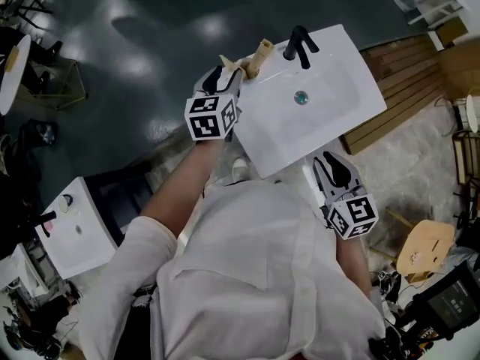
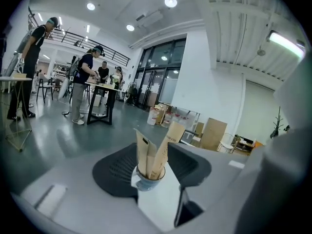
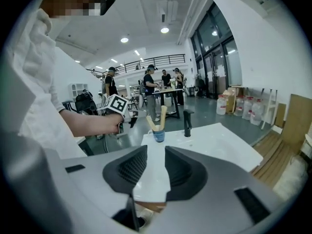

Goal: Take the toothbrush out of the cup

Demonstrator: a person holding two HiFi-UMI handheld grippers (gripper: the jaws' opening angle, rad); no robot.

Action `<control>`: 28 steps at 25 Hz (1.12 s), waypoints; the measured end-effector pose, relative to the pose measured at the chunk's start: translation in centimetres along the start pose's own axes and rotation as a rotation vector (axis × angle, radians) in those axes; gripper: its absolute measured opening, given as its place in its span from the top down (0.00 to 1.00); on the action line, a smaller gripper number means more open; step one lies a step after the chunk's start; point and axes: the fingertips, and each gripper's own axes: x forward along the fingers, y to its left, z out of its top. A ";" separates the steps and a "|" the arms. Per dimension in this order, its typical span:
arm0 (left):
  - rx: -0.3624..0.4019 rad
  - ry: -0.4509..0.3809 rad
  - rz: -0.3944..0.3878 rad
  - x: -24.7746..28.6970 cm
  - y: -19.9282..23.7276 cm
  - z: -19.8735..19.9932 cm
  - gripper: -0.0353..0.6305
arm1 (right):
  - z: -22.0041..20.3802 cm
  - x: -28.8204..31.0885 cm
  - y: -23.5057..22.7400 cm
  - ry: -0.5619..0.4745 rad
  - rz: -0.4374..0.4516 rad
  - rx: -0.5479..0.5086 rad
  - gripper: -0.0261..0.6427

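Observation:
A blue cup point(image 2: 148, 182) stands on the far left corner of a white sink point(image 1: 337, 103), left of the black tap point(image 1: 300, 45). In it stand two toothbrushes in brown paper sleeves point(image 2: 157, 152), leaning apart. My left gripper point(image 1: 227, 75) is open just short of the cup, and the cup and sleeves show in the gap between its jaws, untouched. The right gripper view shows the same cup point(image 3: 159, 135) and sleeves point(image 3: 157, 121) farther off. My right gripper point(image 1: 331, 162) hangs at the sink's near right edge, jaws apart with only the sink top between them.
A second white sink point(image 1: 79, 231) stands at the lower left. Wooden pallets point(image 1: 397, 88) lie to the right of my sink, and a light wooden seat point(image 1: 424, 250) stands at the lower right. Several people work at tables point(image 2: 100, 94) across the dark floor.

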 end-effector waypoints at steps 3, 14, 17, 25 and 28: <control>-0.017 0.004 0.010 1.5 0.4 -0.2 0.68 | -0.6 -0.4 -0.4 0.013 -0.023 0.025 0.82; -0.031 0.002 0.055 3.2 1.4 -0.6 0.79 | -1.2 -0.9 -1.0 0.035 -0.045 0.028 0.82; -0.023 -0.007 0.058 3.1 1.4 -0.5 0.80 | -1.2 -1.1 -1.0 0.040 -0.044 0.001 0.82; 0.008 -0.029 0.080 2.4 1.1 0.2 0.85 | -0.9 -1.7 -1.4 0.033 -0.021 -0.018 0.82; 0.013 -0.042 0.088 1.7 1.1 1.0 0.86 | -0.9 -2.0 -1.3 0.025 -0.013 -0.018 0.82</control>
